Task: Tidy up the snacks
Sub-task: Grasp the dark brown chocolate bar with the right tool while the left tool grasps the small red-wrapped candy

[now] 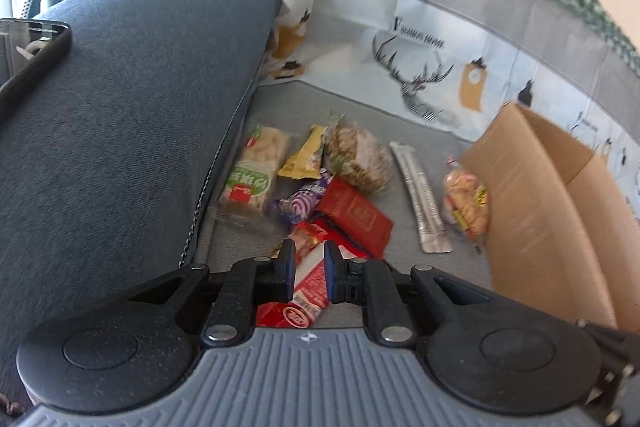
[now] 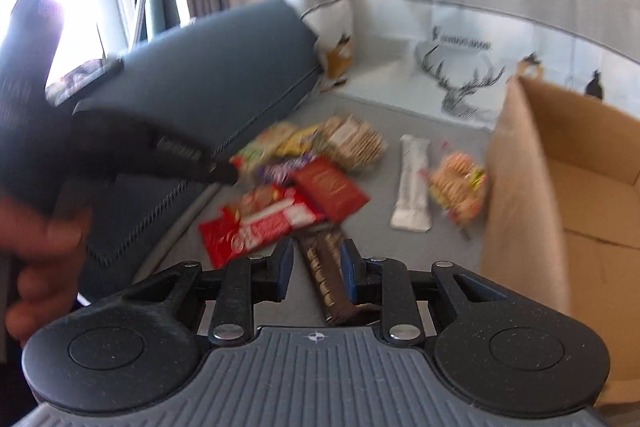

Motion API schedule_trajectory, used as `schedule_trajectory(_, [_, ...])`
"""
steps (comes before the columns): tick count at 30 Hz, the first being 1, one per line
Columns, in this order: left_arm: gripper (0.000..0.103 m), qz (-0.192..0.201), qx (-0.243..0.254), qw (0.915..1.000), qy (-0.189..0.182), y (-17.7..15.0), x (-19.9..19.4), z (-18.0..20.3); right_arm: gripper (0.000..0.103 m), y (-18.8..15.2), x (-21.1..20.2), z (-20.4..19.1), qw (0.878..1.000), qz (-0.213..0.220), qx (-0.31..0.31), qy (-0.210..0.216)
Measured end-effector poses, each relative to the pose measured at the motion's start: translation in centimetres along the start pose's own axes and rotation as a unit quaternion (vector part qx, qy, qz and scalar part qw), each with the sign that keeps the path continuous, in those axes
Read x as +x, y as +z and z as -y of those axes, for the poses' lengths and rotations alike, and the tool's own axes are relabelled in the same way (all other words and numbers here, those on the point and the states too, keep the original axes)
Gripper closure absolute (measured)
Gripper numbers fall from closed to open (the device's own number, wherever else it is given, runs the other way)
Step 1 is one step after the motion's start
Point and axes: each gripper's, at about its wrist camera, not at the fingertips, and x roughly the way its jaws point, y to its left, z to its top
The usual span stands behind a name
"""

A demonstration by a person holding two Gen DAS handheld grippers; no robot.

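While my left gripper (image 1: 310,269) pinched the glossy red-and-white wafer packet (image 1: 308,287) and my right gripper (image 2: 316,267) clamped the flat brown chocolate bar (image 2: 326,275), both still lay on the grey sofa seat (image 1: 400,259) beside the cardboard box (image 2: 580,187). I judged the slick film could slip out on lifting. The other crinkly packets lay heaped just beyond.

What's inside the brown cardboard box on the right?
The open brown cardboard box shows only bare walls and part of its floor; no snacks visible. Its near wall hides the rest.

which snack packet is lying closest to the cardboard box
The clear bag of orange-brown crackers, lying right beside the box's wall. The long silver packet lies farther out, and the rest are piled near the cushion.
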Motion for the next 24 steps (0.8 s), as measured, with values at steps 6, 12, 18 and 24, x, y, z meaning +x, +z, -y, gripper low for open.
schedule_trajectory(6, [0.077, -0.027, -0.003, 0.9995, 0.016, 0.6, 2.3, -0.5, 0.055, -1.3, 2.7, 0.2, 1.000, -0.010, -0.002, -0.007])
schedule_trajectory(12, [0.054, -0.049, 0.013, 0.9983, 0.028, 0.9, 4.5, -0.2, 0.028, -1.5, 4.4, 1.7, 1.000, -0.010, 0.022, -0.001])
schedule_trajectory(18, [0.047, -0.057, 0.020, 0.9972, 0.043, 1.0, 5.9, 0.2, 0.023, -1.3, 6.0, 2.0, 1.000, -0.028, 0.008, 0.005])
schedule_trajectory(24, [0.046, -0.078, 0.029, 0.9952, 0.052, 0.8, 7.1, 0.5, 0.022, -1.2, 7.7, 2.2, 0.999, -0.050, 0.017, 0.005])
